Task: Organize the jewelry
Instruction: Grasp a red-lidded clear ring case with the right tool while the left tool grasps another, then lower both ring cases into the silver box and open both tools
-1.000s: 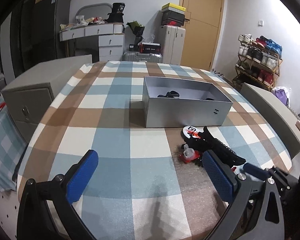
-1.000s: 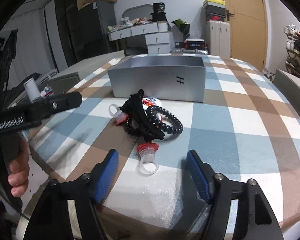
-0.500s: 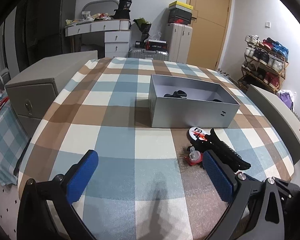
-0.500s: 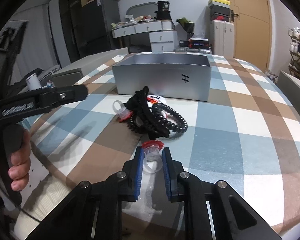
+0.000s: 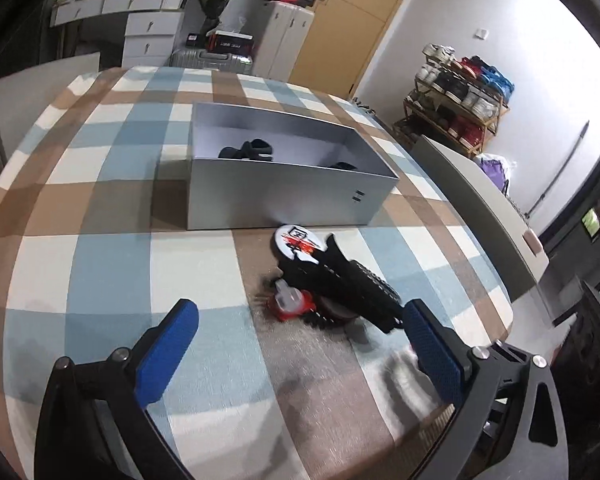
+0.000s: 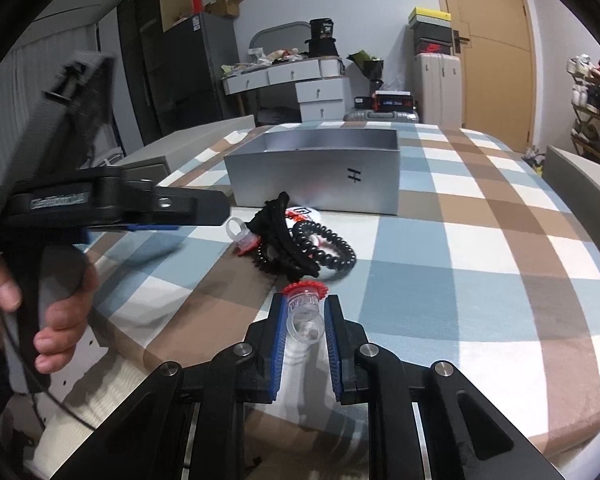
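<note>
Right tongs (image 6: pixel 305 322): blue pads pinching a clear plastic toy ring with a red scalloped top (image 6: pixel 305 312), near the worktop's front edge. Ring's clear band faces the camera; red top points away.

Left tongs (image 5: pixel 300 344): spread wide, nothing between the pads, angled down over the checked blue, brown and white tablecloth (image 5: pixel 100 248). A hand (image 6: pixel 40 304) grips their handle.

Just beyond the held ring, a heap: black claw hair clip (image 6: pixel 280 236), black coiled hair tie (image 6: pixel 332 248), second clear ring with red top (image 6: pixel 242 236), round white badge with red print (image 5: pixel 296 242).

Behind the heap, open silver rectangular cardboard box (image 6: pixel 316 184), mid-worktop; dark items inside, not identifiable.
</note>
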A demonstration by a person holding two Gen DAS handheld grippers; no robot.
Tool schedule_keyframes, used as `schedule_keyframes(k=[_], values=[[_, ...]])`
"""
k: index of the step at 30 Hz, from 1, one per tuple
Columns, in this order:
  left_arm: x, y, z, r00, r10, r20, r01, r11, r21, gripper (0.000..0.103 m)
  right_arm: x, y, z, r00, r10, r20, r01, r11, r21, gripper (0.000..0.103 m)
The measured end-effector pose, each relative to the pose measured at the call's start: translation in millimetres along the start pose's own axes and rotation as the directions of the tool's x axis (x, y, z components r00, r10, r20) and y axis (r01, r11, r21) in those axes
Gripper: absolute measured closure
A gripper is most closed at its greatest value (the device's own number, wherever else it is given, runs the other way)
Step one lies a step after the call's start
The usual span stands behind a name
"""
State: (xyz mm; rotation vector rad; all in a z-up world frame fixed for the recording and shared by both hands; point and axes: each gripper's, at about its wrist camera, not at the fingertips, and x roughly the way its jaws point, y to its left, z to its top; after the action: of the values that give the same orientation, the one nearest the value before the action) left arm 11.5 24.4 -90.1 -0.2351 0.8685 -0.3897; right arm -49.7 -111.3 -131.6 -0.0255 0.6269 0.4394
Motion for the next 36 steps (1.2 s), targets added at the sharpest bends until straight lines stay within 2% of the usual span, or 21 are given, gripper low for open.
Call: schedule_keyframes(k=[2,4,6,8,10,11,13,16,23,36], values=[[3,3,2,1.000,-0.012,-0.009,0.012,1.000,-0.004,0.015,-3,-2,-1,1.000,-0.003,0.002,0.003,1.000,0.000,0.085],[9,4,3,0.999,-0.028,-0.045,0.029,1.000,0.003,0.037,-4,-4,-1,1.000,-0.008,0.004,0.008,1.000,0.006,0.085],[11,4,3,0.997,-0.033,-0.063,0.034,0.999,0.011,0.046,-4,-7,-1,1.000,-0.006,-0.003,0.007,1.000,0.015,0.085],[12,6,2,0.997,-0.034,-0.070,0.035,0.999,0.009,0.049,-3,-10,-2,1.000,-0.006,-0.009,0.006,1.000,0.029,0.085],[14,8,3,0.996,-0.041,-0.080,0.041,0.999,-0.005,0.062,-2,-9,-2,1.000,-0.006,-0.015,0.007,1.000,0.030,0.085],[14,8,3,0.996,-0.038,-0.082,0.037,0.999,-0.008,0.065,-2,-8,-3,1.000,-0.001,-0.015,0.001,1.000,0.028,0.085],[13,10,3,0.996,-0.037,-0.076,0.036,0.999,-0.012,0.080,-2,-5,-2,1.000,0.001,-0.013,-0.001,1.000,0.015,0.085],[12,10,4,0.996,-0.043,-0.078,0.043,0.999,-0.005,0.094,-3,-3,-2,1.000,0.001,-0.011,-0.001,1.000,0.005,0.085],[10,4,1,0.995,-0.045,-0.092,0.048,0.998,0.033,0.098,-2,-4,0,1.000,-0.010,-0.019,0.010,1.000,0.018,0.085],[13,6,0,0.995,-0.048,-0.090,0.050,0.998,0.027,0.101,-2,6,1,1.000,-0.003,-0.031,0.003,1.000,-0.007,0.085]])
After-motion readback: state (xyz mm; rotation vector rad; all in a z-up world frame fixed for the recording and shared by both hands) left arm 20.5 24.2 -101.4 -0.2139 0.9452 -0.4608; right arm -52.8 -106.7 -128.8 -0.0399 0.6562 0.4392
